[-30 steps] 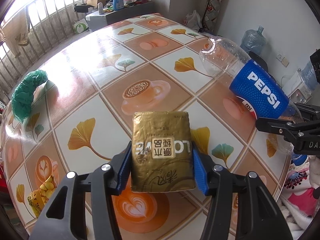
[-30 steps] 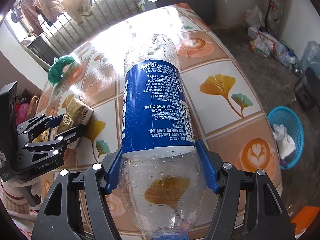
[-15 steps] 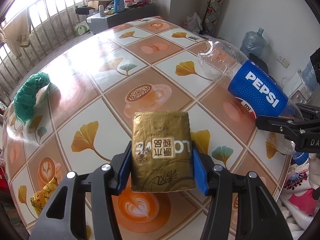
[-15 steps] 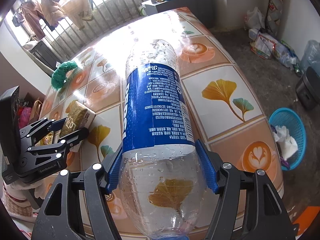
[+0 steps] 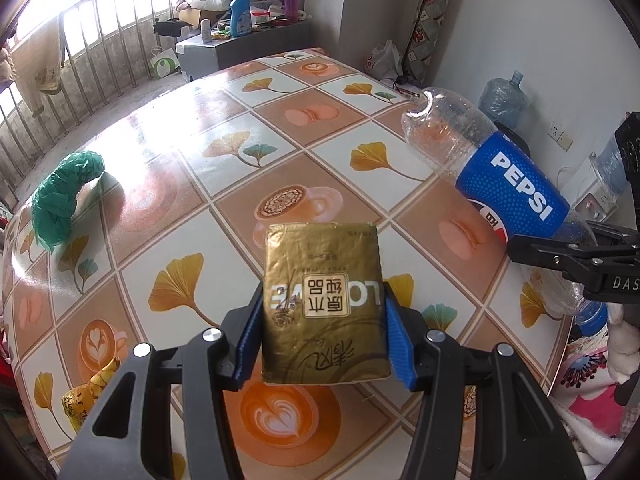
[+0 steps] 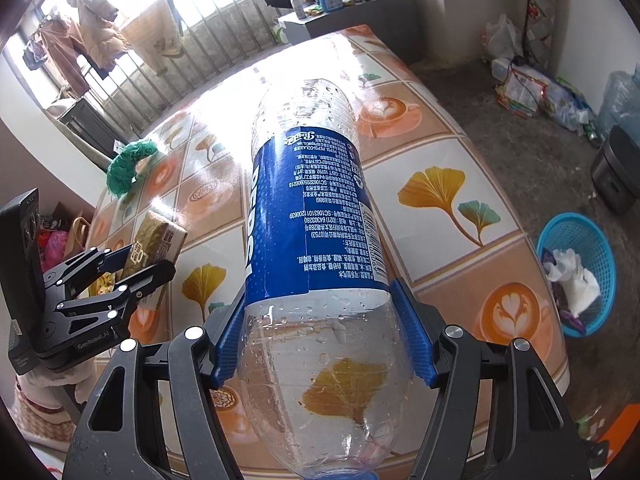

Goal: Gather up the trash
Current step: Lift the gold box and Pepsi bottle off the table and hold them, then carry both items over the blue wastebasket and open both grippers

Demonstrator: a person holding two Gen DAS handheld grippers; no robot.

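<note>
My left gripper (image 5: 322, 334) is shut on a gold tissue packet (image 5: 324, 300), held above the patterned table (image 5: 192, 208). My right gripper (image 6: 324, 334) is shut on an empty Pepsi bottle (image 6: 308, 216) with a blue label, its base pointing away from me. The bottle (image 5: 500, 184) shows at the right of the left wrist view, and the packet (image 6: 154, 242) in the left gripper (image 6: 136, 264) shows at the left of the right wrist view. A crumpled green bag (image 5: 62, 194) lies at the table's left. A yellow wrapper (image 5: 90, 396) lies near the front left edge.
A blue basket (image 6: 580, 276) with white trash stands on the floor right of the table. A dark bin (image 6: 616, 176) and scattered bags sit further back. A cluttered cabinet (image 5: 240, 40) and railing lie beyond the table's far end.
Both views have tilted up slightly, so more of the room beyond the table shows. The grips on the packet and the bottle are unchanged.
</note>
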